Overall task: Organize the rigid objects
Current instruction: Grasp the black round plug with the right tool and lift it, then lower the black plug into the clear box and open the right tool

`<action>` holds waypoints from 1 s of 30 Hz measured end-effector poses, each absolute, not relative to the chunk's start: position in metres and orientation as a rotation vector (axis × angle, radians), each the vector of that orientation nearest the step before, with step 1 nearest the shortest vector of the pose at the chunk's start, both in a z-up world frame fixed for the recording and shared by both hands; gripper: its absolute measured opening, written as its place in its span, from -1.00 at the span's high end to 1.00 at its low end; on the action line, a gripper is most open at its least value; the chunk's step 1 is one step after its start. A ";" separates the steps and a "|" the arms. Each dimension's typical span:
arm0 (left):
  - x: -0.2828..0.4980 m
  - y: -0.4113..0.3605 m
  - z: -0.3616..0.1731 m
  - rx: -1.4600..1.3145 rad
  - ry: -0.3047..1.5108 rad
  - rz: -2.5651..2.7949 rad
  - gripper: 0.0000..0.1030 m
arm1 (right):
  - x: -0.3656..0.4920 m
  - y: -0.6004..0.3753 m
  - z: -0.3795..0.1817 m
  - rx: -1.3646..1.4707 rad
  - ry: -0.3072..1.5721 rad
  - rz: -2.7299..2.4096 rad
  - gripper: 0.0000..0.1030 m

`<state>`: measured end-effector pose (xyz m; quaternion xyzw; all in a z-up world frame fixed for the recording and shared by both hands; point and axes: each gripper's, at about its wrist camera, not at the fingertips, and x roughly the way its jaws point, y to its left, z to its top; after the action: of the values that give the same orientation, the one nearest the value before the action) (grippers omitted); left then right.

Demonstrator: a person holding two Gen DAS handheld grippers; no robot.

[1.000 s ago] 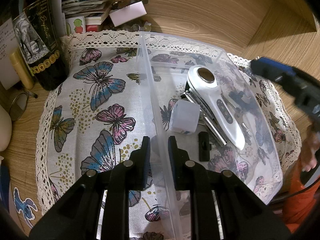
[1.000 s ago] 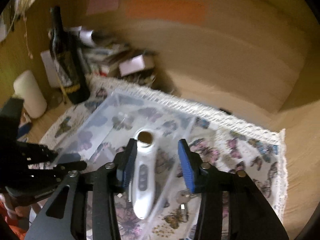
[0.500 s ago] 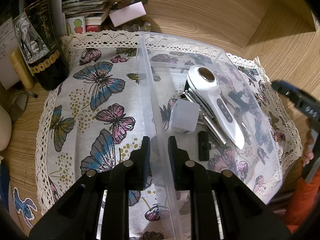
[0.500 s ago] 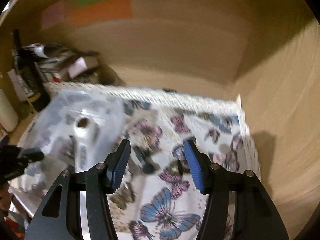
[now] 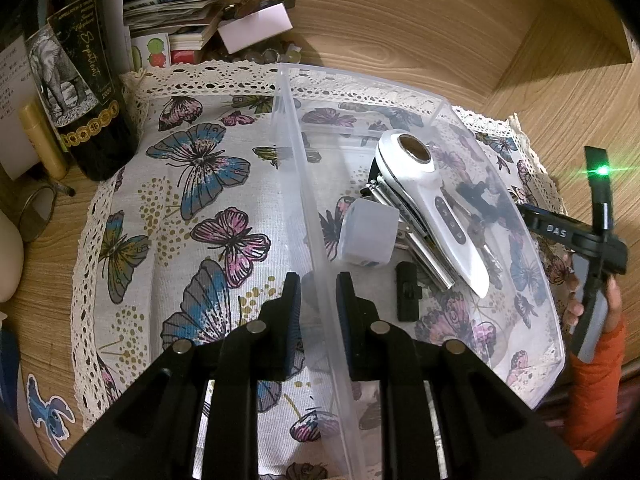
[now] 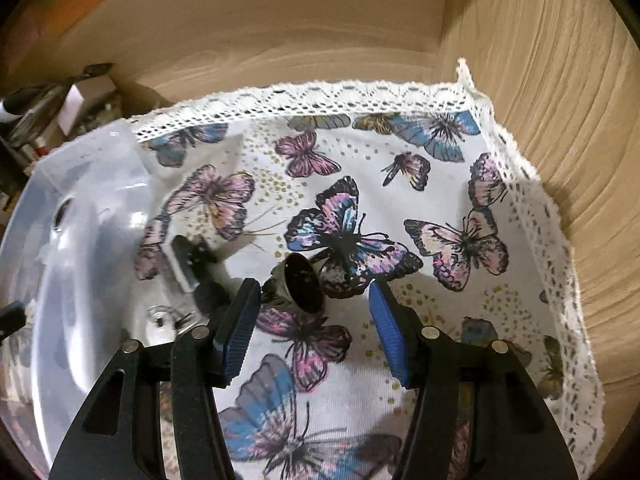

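A small dark metal cup [image 6: 303, 286] lies tipped on our butterfly cloth [image 6: 452, 184], just outside the clear plastic bin [image 5: 296, 184]. Our right gripper [image 6: 314, 322] hangs over it, jaws apart and empty. Our left gripper [image 5: 318, 304] pinches the bin's wall; inside lie a white handheld device [image 5: 436, 216] and a pale cube [image 5: 370, 236].

You have swung your right gripper [image 6: 314, 322] away from the clear bin [image 5: 460, 120] and lowered it over the butterfly cloth [image 6: 440, 184]. A second ago the white handheld device [image 5: 432, 200] lay between its fingers; now a small dark metal piece [image 6: 302, 282], perhaps a thimble, sits there untouched. The jaws have widened. In the left wrist view, the gripper has dropped toward the bin's right edge.
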<state>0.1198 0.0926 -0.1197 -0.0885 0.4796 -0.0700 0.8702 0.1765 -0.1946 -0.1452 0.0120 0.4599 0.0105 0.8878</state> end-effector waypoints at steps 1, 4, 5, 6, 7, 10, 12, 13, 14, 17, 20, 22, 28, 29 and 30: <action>0.120 0.093 -0.120 -0.184 1.003 -0.147 0.67 | 0.178 -0.195 -0.147 0.032 0.960 0.025 -0.03; 0.120 0.093 -0.120 -0.184 1.003 -0.146 0.67 | 0.180 -0.193 -0.149 0.014 0.948 0.039 0.33; 0.120 0.093 -0.120 -0.184 1.003 -0.146 0.67 | 0.179 -0.190 -0.148 -0.003 0.950 0.049 0.36; 0.120 0.093 -0.120 -0.184 1.003 -0.146 0.67 | 0.179 -0.189 -0.147 -0.007 0.940 0.057 0.36; 0.120 0.093 -0.120 -0.184 1.003 -0.146 0.67 | 0.179 -0.188 -0.146 -0.010 0.932 0.063 0.36; 0.120 0.092 -0.120 -0.184 1.003 -0.146 0.67 | 0.174 -0.182 -0.139 -0.039 0.903 0.061 0.36; 0.120 0.093 -0.120 -0.185 1.003 -0.146 0.67 | 0.169 -0.178 -0.132 -0.044 0.885 0.069 0.36; 0.120 0.092 -0.120 -0.185 1.003 -0.146 0.67 | 0.166 -0.176 -0.126 -0.047 0.870 0.075 0.36; 0.120 0.092 -0.120 -0.184 1.002 -0.146 0.67 | 0.164 -0.173 -0.121 -0.051 0.856 0.079 0.36; 0.120 0.092 -0.120 -0.185 1.003 -0.146 0.67 | 0.157 -0.164 -0.103 -0.063 0.814 0.102 0.36; 0.120 0.092 -0.120 -0.185 1.003 -0.146 0.67 | 0.149 -0.152 -0.083 -0.081 0.761 0.138 0.36; 0.120 0.092 -0.120 -0.185 1.003 -0.146 0.67 | 0.144 -0.140 -0.070 -0.100 0.719 0.170 0.36; 0.120 0.092 -0.120 -0.185 1.003 -0.145 0.67 | 0.137 -0.109 -0.049 -0.145 0.640 0.257 0.36; 0.120 0.092 -0.120 -0.185 1.003 -0.145 0.67 | 0.135 -0.102 -0.047 -0.156 0.629 0.278 0.36; 0.120 0.092 -0.120 -0.186 1.003 -0.145 0.67 | 0.133 -0.095 -0.045 -0.164 0.623 0.296 0.36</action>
<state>0.1196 0.0922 -0.1197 -0.0887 0.4795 -0.0695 0.8703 0.1329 -0.0954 -0.0453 -0.0802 0.3051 0.1447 0.9378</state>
